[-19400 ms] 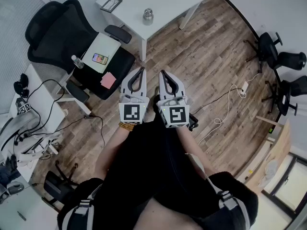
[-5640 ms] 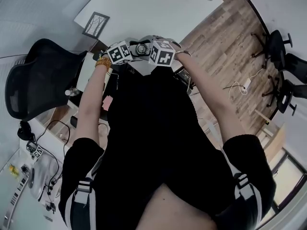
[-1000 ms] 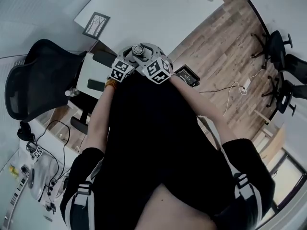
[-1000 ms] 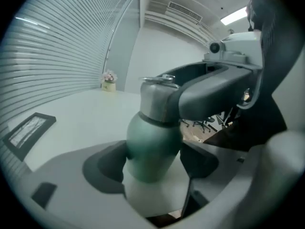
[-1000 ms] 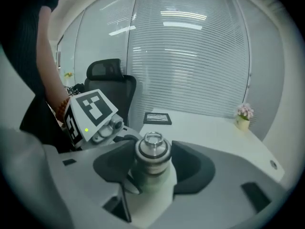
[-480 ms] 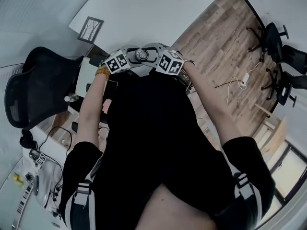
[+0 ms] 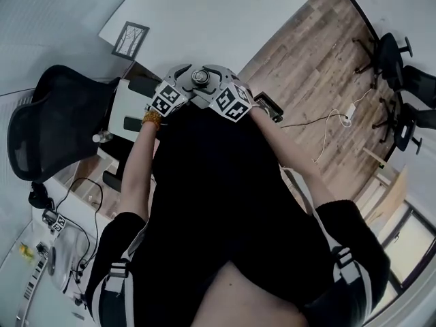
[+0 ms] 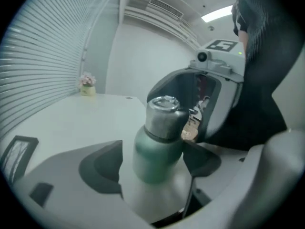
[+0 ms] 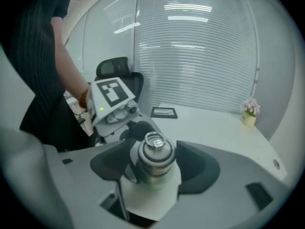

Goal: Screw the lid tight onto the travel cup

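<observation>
The left gripper view meets the travel cup (image 8: pixel 155 154) from the side. It has a matte green body under a brushed-silver lid (image 8: pixel 164 118), with a dark seam between them, and it stands upright on the white table (image 8: pixel 71 123). Only this view shows the green. The left gripper (image 8: pixel 151 165) has the cup between its jaws, which have just been opening and now stand apart. One dark pad (image 8: pixel 102 168) is clear of the body. The other sits just beside its shoulder, and I cannot tell whether it touches.

The right gripper view looks down on the lid instead. It is round and ribbed at the rim, with a small metal ring (image 9: pixel 154 141) lying on top. The right gripper (image 9: pixel 152 168) straddles the cup at lid height. Its jaws have also just been opening and are spread, with a pad close on either side but not pressing. A small flower pot (image 9: pixel 249 113) at the table's far edge shows in both gripper views.

The head view alone gives the layout. The cup stands at the table's near edge, in front of the person's black-clad torso, and the grippers meet it from left and right. A picture frame (image 7: pixel 133 41) lies farther left on the table. A black office chair (image 7: pixel 48 128) stands beside the table on the wooden floor (image 7: pixel 306 67).
</observation>
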Demonstrator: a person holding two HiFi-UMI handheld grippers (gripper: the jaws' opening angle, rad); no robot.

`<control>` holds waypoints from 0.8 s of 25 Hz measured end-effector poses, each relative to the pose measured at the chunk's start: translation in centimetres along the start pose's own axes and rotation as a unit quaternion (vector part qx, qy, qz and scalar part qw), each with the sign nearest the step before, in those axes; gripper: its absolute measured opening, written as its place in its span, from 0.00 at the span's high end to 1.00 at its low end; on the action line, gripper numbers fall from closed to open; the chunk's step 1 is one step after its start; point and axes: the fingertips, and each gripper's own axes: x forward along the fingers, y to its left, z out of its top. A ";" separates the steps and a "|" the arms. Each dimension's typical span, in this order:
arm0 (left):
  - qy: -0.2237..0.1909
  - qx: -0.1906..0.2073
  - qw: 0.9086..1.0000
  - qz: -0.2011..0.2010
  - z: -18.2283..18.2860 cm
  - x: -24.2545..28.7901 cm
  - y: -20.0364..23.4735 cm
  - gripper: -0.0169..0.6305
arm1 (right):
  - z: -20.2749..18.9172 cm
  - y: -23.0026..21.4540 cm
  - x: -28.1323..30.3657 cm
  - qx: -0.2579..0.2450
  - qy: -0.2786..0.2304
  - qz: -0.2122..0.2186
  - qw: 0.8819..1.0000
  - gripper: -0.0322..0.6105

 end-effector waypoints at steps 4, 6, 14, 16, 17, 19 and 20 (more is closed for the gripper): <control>-0.021 -0.024 0.999 0.041 0.3 0.6 -0.5 0.45 | -0.2 -0.8 0.6 -0.006 0.003 -0.016 1.000 0.55; -0.014 -0.012 1.000 0.018 0.0 0.5 -0.4 0.44 | -0.2 -0.7 0.8 -0.010 0.004 0.019 1.000 0.55; 0.128 0.126 0.962 -0.207 -1.0 0.4 -0.5 0.44 | 0.3 0.6 1.2 -0.176 0.054 0.208 0.961 0.55; 0.146 0.132 0.954 -0.225 -1.0 0.3 -0.6 0.44 | 0.3 0.9 1.3 -0.191 0.060 0.218 0.955 0.55; 0.141 0.120 0.958 -0.220 -1.0 0.4 -0.6 0.43 | 0.1 0.9 1.1 -0.196 0.063 0.213 0.955 0.55; 0.107 0.073 0.975 -0.182 -0.6 0.7 -0.5 0.34 | -0.5 0.7 0.6 -0.187 0.067 0.185 0.962 0.50; 0.083 0.049 0.983 -0.156 -0.5 0.7 -0.3 0.32 | -0.4 0.5 0.4 -0.161 0.057 0.165 0.971 0.45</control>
